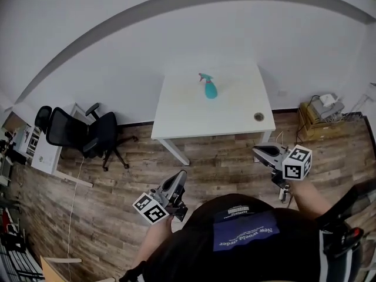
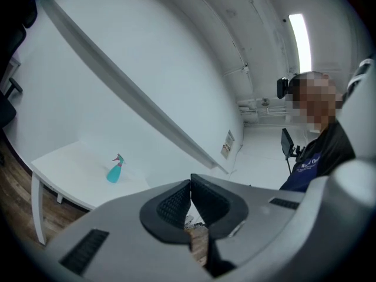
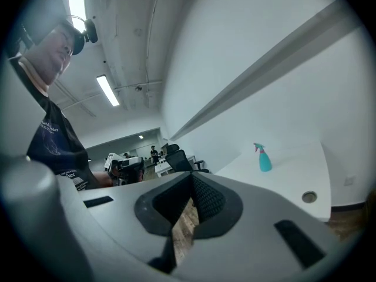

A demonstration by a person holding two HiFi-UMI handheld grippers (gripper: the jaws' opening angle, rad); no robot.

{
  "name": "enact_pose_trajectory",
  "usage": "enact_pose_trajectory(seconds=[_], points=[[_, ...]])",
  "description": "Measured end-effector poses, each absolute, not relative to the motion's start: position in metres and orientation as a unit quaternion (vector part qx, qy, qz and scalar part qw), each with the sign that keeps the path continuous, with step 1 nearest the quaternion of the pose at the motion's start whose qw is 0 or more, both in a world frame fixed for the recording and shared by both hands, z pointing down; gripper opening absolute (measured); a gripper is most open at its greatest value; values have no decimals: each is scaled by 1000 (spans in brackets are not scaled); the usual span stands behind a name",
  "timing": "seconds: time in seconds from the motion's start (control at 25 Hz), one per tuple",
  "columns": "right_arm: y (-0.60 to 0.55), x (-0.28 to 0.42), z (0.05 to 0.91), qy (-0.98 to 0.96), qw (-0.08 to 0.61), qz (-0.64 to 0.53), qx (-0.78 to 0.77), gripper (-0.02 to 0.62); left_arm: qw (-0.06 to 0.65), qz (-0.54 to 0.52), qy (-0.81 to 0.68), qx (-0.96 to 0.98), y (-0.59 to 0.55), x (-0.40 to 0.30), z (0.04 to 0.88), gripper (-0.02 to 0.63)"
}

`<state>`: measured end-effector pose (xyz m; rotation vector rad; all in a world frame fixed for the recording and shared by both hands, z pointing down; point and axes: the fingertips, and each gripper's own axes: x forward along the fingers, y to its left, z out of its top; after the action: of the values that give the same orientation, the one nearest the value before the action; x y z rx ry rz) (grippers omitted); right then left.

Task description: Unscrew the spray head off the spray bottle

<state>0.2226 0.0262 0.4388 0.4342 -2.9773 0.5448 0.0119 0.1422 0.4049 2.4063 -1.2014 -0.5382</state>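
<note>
At twelve o'clock on the table [image 1: 176, 119] stood the spray bottle [image 1: 209, 88]; the left gripper [image 1: 180, 176] and the right gripper [image 1: 257, 151] were clenched, empty.

spray bottle [image 1: 208, 87] on table [image 1: 182, 113]

A white table [image 1: 176, 113] stands against a white wall [image 1: 176, 34] on a wood-plank floor [image 1: 223, 157]. A round cable grommet [image 1: 259, 117] is set in the table's front right corner. Left of the table stands a black office chair [image 1: 88, 135]. Right of the table is a wooden crate [image 1: 314, 127] with pale equipment [image 1: 326, 104] on it.
</note>
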Motion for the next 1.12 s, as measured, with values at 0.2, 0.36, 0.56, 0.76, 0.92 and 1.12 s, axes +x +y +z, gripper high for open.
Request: enact_pose_trajectory(seconds=[0.2, 0.36, 0.56, 0.76, 0.92, 1.12], points=[[7, 213, 443, -969, 47, 177, 165, -3, 205, -192, -399, 873, 106, 0, 412, -8], [-15, 196, 437, -966, 52, 160, 196, -3, 208, -201, -369, 883, 71, -26, 415, -8], [-38, 151, 426, -960, 52, 152, 231, -3, 202, -201, -329, 900, 29, -73, 404, -8], [-67, 98, 415, -955, 48, 151, 251, -3, 202, -199, -313, 906, -7, -131, 399, -8], [-87, 61, 417, -950, 53, 163, 263, -3, 215, -202, -306, 905, -29, -171, 407, -8], [-103, 24, 420, -952, 78, 161, 248, -3, 224, -213, -307, 900, -46, -203, 419, -8]])
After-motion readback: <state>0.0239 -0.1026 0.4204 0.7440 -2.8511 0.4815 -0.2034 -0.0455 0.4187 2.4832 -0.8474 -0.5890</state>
